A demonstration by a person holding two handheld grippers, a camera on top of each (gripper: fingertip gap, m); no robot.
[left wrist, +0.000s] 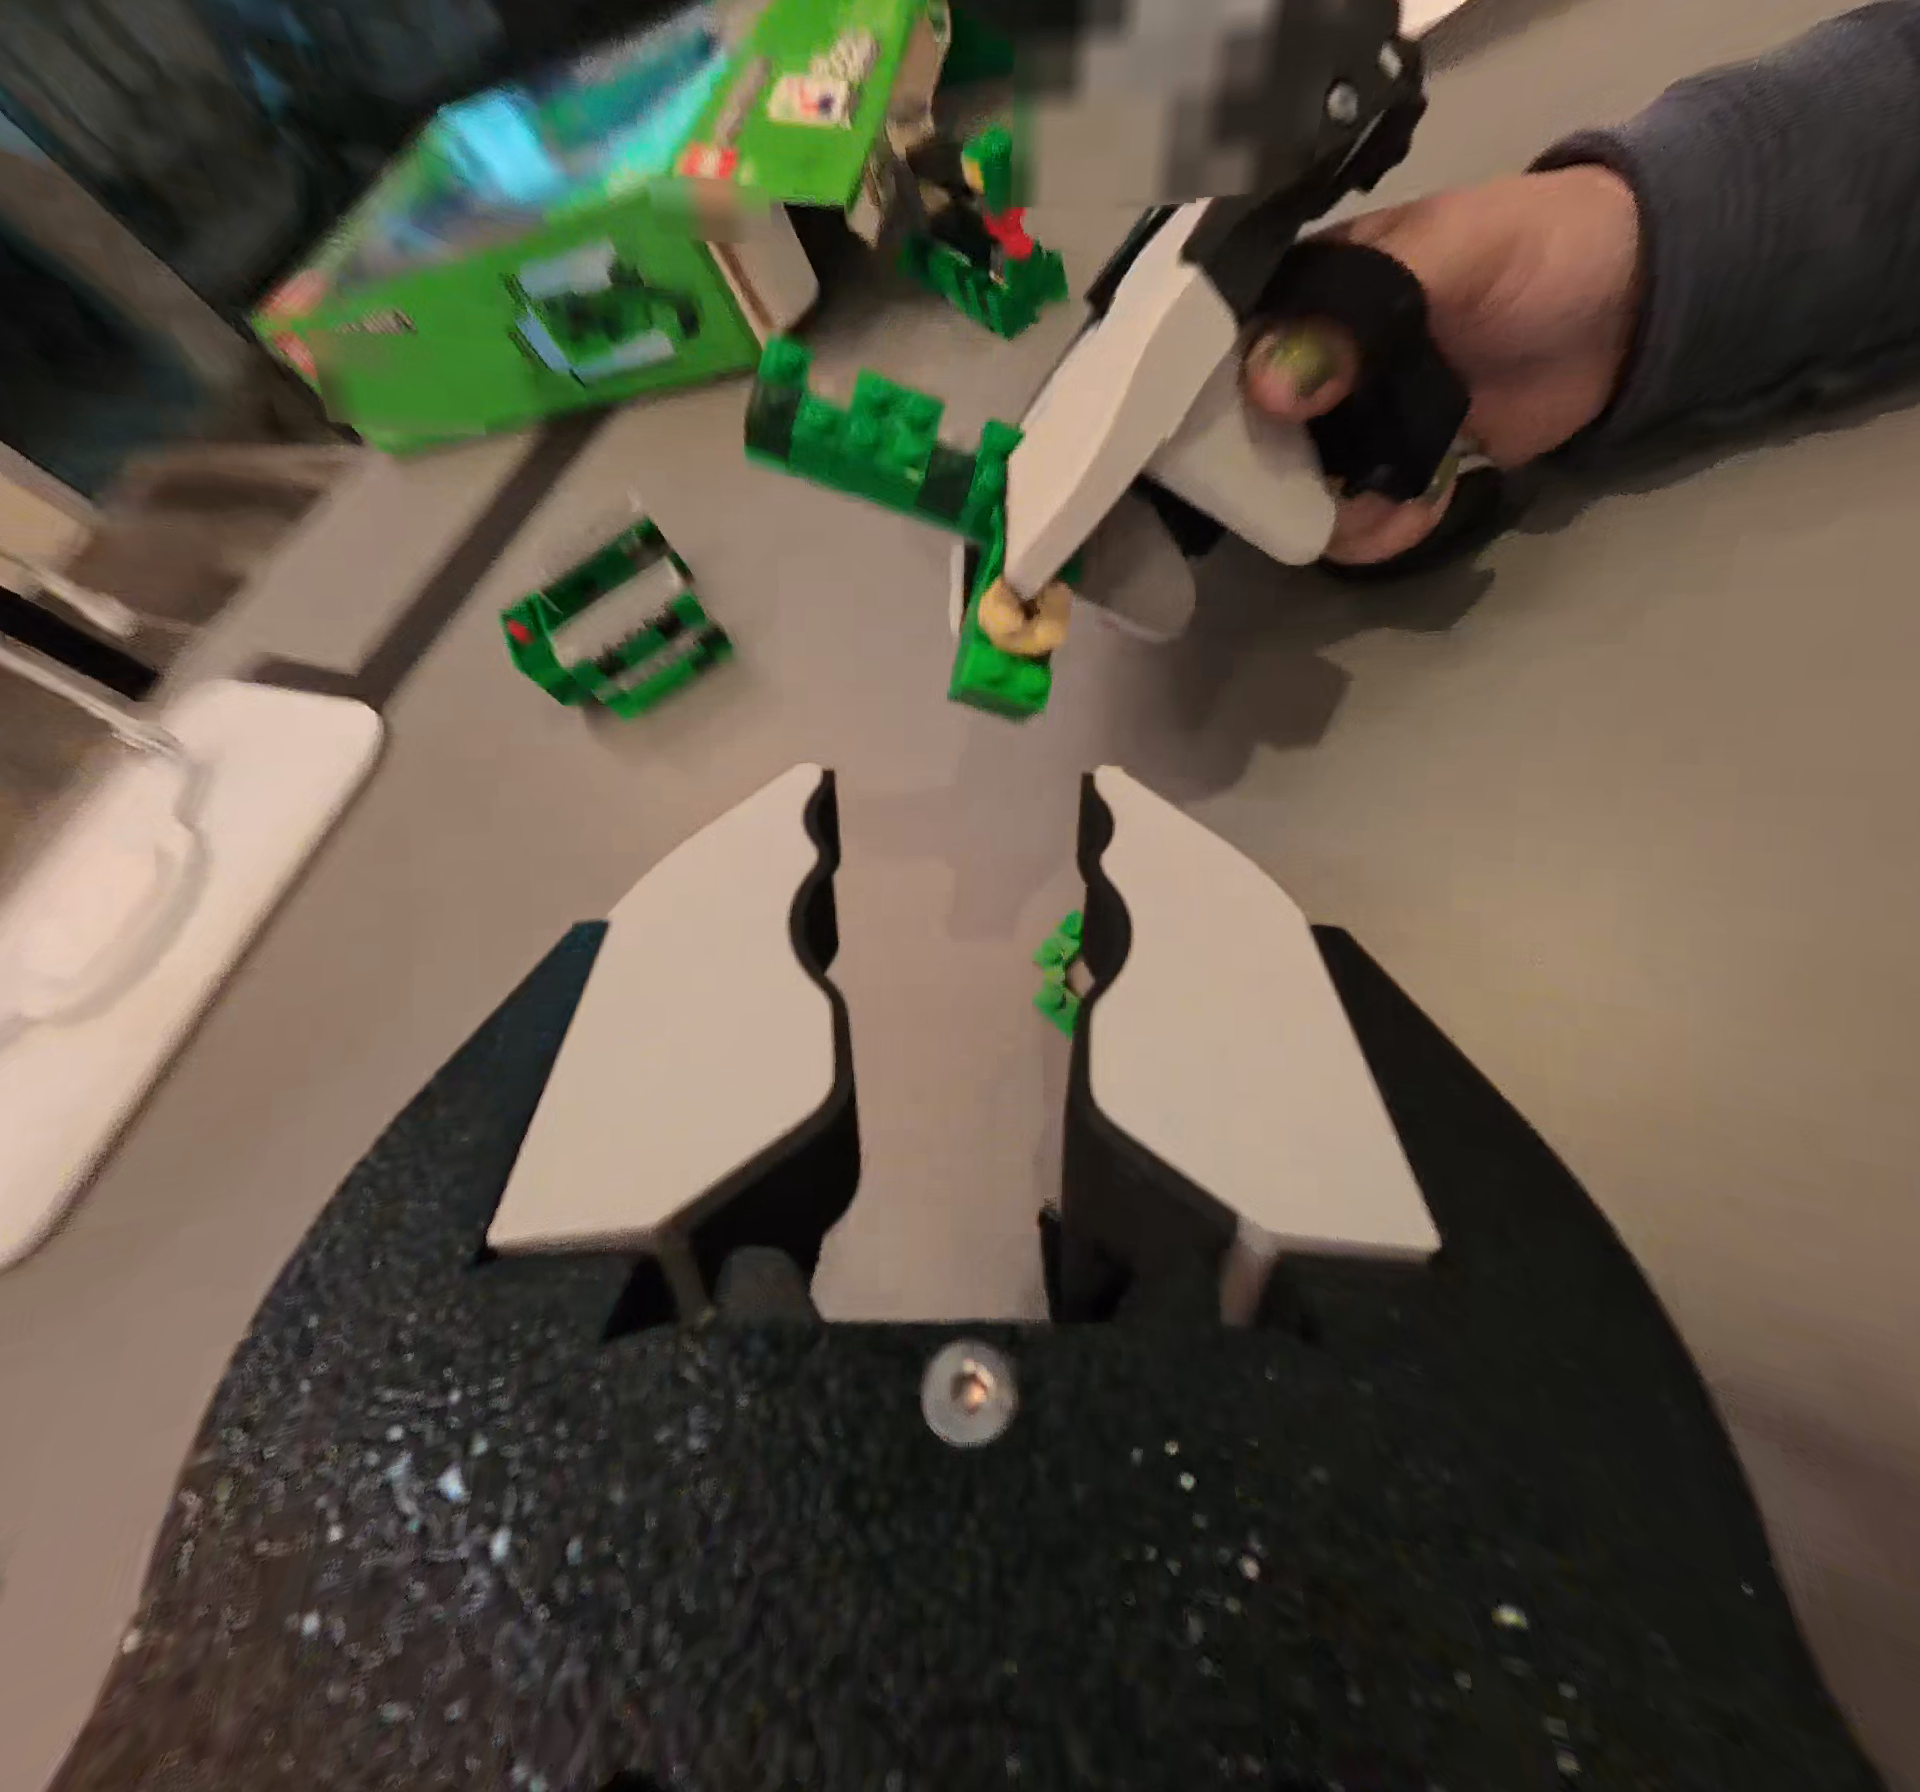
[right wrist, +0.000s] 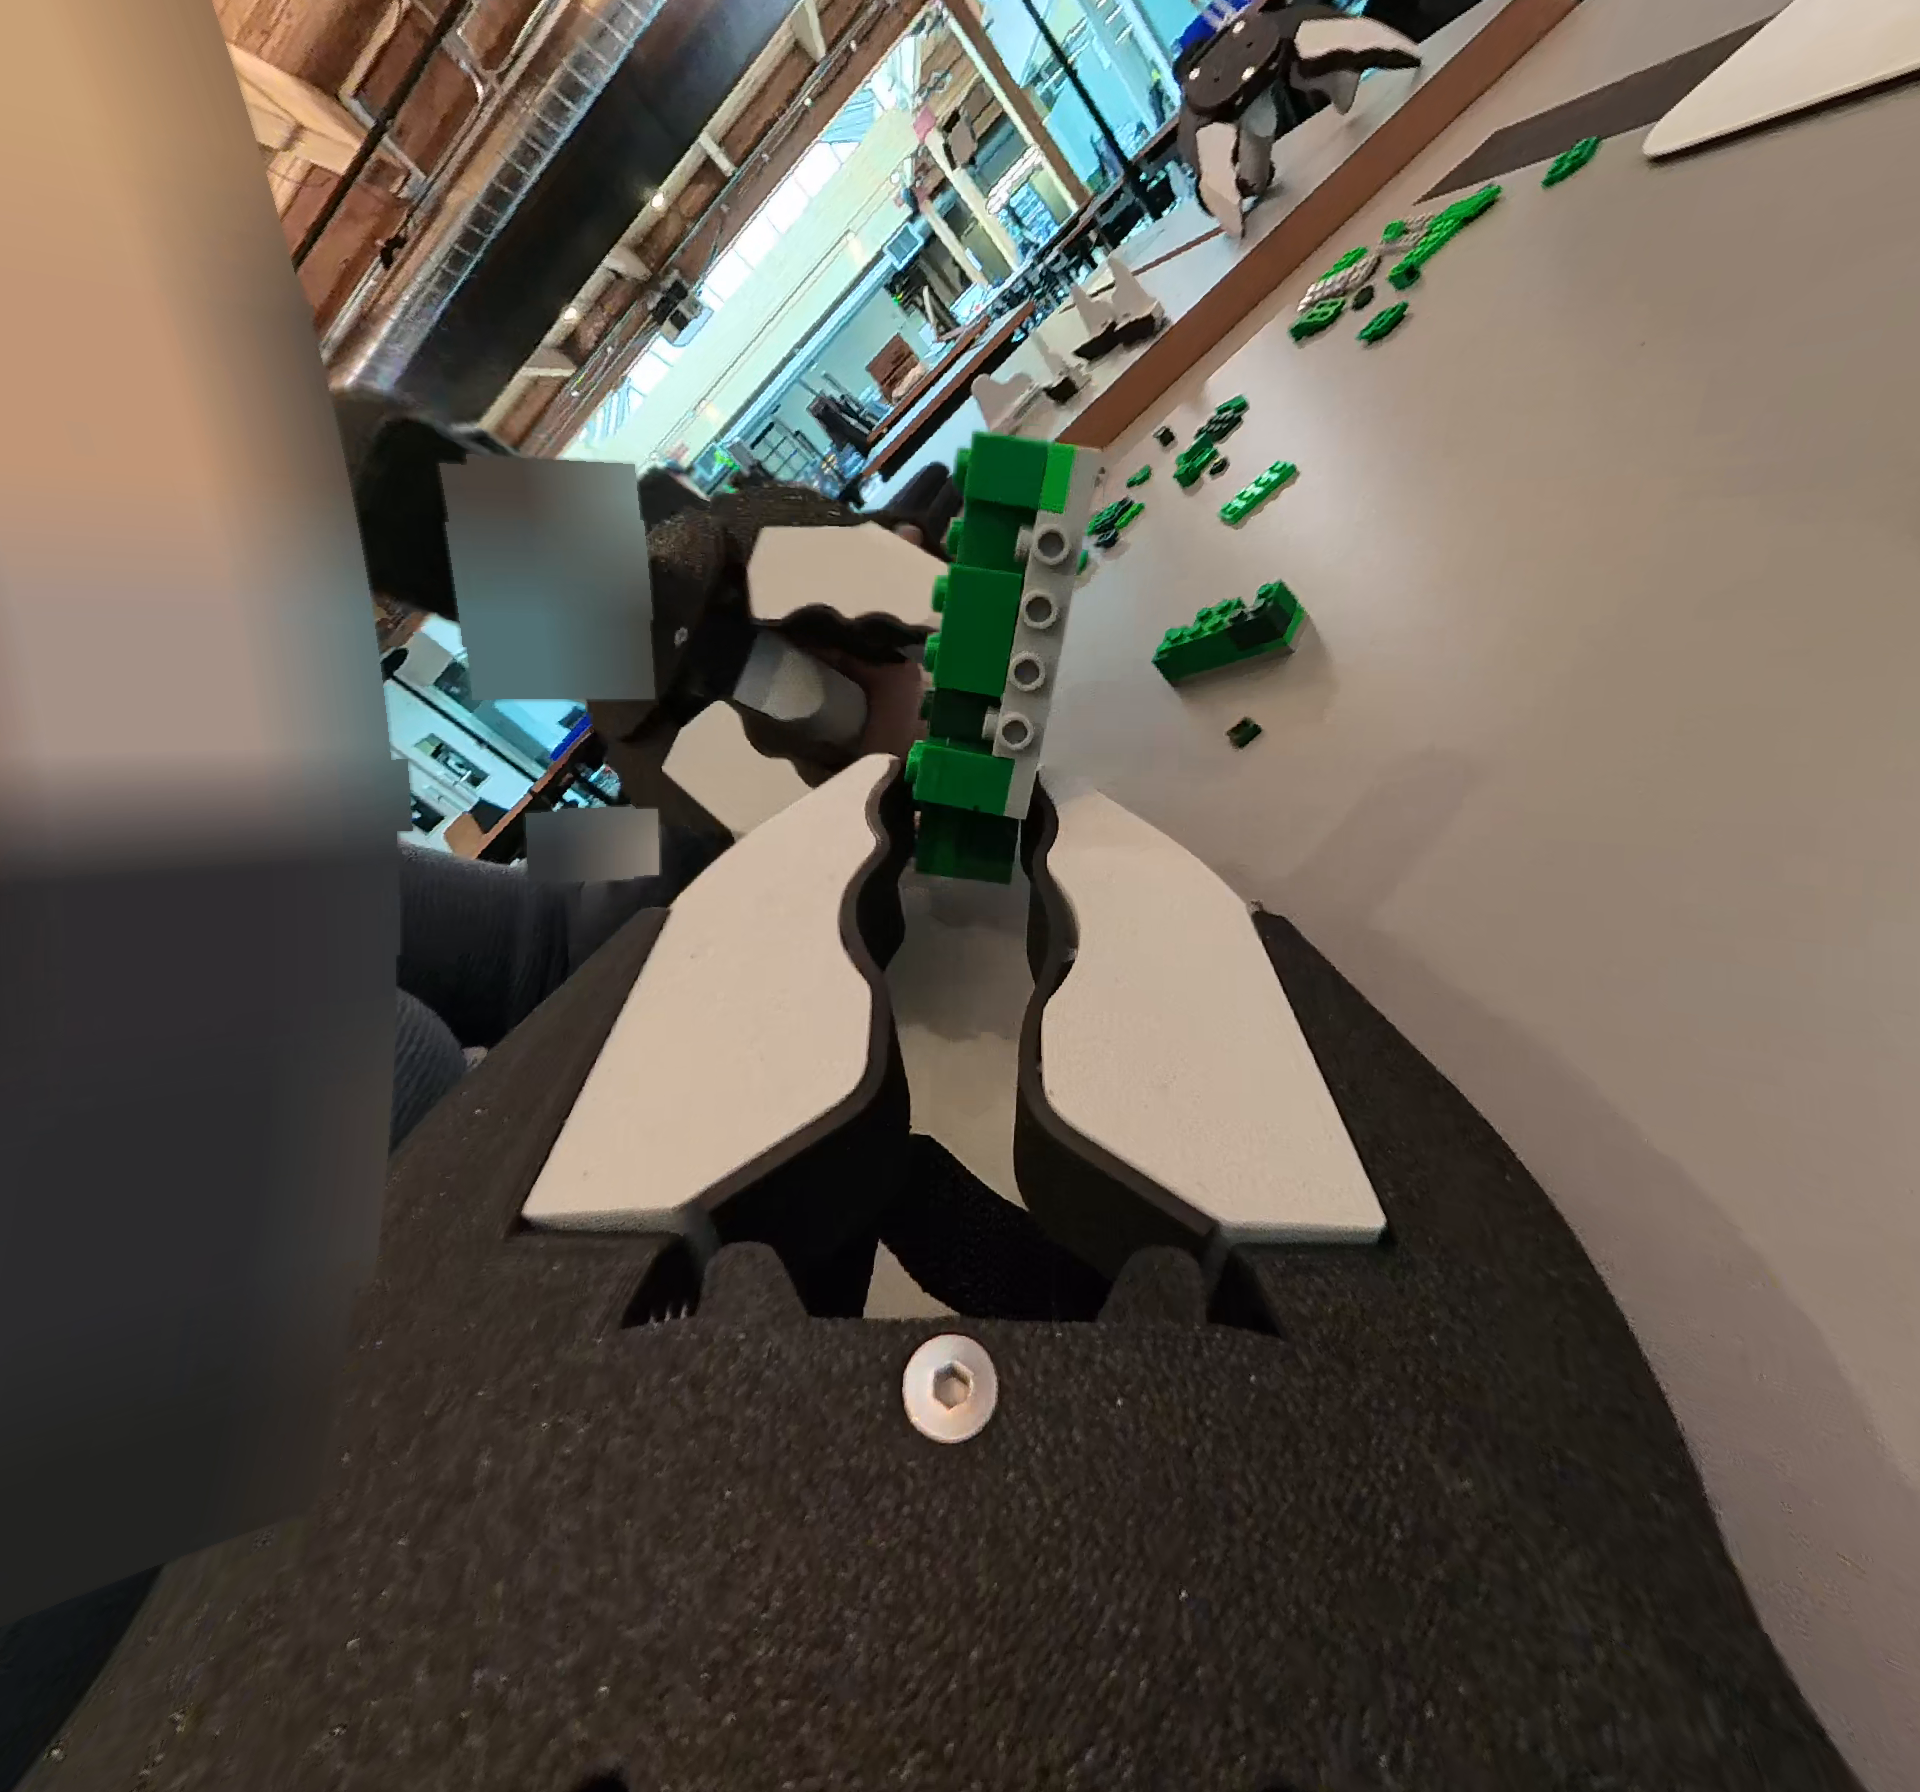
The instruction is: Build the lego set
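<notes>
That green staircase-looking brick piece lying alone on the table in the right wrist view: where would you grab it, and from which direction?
Judging by its pose, come from above and close the tool across the two long side walls of the stepped green brick piece, near the middle. It lies flat on the table with studs up, so the sides are smooth, parallel and free; the stepped top gives poor purchase.

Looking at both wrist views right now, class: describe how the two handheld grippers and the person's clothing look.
Both the left gripper and the right gripper have rough, speckled black bodies with a silver screw, and two flat pale grey fingers with wavy black-edged inner faces. The hand wears a dark fingerless glove and a grey-blue ribbed sleeve.
</notes>
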